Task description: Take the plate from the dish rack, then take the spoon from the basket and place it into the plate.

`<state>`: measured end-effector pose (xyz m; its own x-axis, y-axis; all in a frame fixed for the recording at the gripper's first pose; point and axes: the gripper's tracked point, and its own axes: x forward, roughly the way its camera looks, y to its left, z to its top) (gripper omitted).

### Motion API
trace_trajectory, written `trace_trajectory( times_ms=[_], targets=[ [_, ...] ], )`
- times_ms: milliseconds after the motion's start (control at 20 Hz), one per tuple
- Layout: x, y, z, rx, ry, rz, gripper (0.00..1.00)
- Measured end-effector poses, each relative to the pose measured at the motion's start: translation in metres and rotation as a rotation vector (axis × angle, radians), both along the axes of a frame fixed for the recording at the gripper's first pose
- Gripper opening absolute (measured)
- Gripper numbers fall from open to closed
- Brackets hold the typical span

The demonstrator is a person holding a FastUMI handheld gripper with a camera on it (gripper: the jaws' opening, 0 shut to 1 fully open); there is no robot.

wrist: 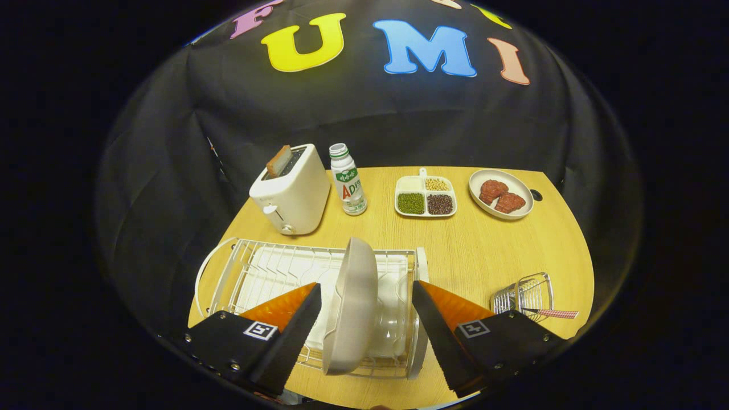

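Between the two fingers (364, 330) stands the plate (354, 307), up on its edge in the dish rack (250, 273). The rack's wires hold it that way so it does not fall over. The fingers are wide apart, one on each side of the plate, and neither one is touching it — so nothing is held yet. I think they are spread like this so they can slide around the plate's thin rim and then squeeze. Right of the rack, well apart from it, sits a small wire basket (524, 293) with the spoon (549, 312) in it; its checked handle sticks out away from the rack. That job comes after the plate is out. Behind the rack, a toaster (291, 191) with a slice of bread in its slot stands on the wooden surface (484, 256), and a bottle (348, 179) is just beside the toaster. Farther right of the bottle are a tray (426, 196) split into parts with beans and a dish (501, 193) with two reddish pieces of food. None of these stand in the way of the plate. The rack's own wires and its white end piece are close to the plate, though, so a lift straight up looks safest — pulling sideways could catch on them.
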<state>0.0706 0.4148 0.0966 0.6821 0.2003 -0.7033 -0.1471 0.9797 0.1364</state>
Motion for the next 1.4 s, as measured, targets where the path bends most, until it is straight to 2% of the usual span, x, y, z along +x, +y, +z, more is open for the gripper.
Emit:
trace_trajectory(
  times_ms=[250,350,500,600,750,1000,1300,1400],
  targets=[
    [0.008,0.005,-0.022,-0.071,0.044,-0.038,0.96],
    [0.009,0.004,-0.029,-0.095,0.054,-0.06,0.84],
    [0.006,0.0,-0.038,-0.144,0.086,-0.102,0.8],
    [0.006,-0.007,-0.048,-0.17,0.104,-0.15,0.58],
    [0.003,0.002,-0.047,-0.134,0.125,-0.159,0.3],
    [0.002,-0.002,-0.025,-0.225,0.081,-0.154,0.29],
    [0.001,-0.001,-0.023,-0.251,0.094,-0.159,0.28],
    [0.008,0.001,-0.017,-0.312,0.05,-0.15,0.29]
  ],
)
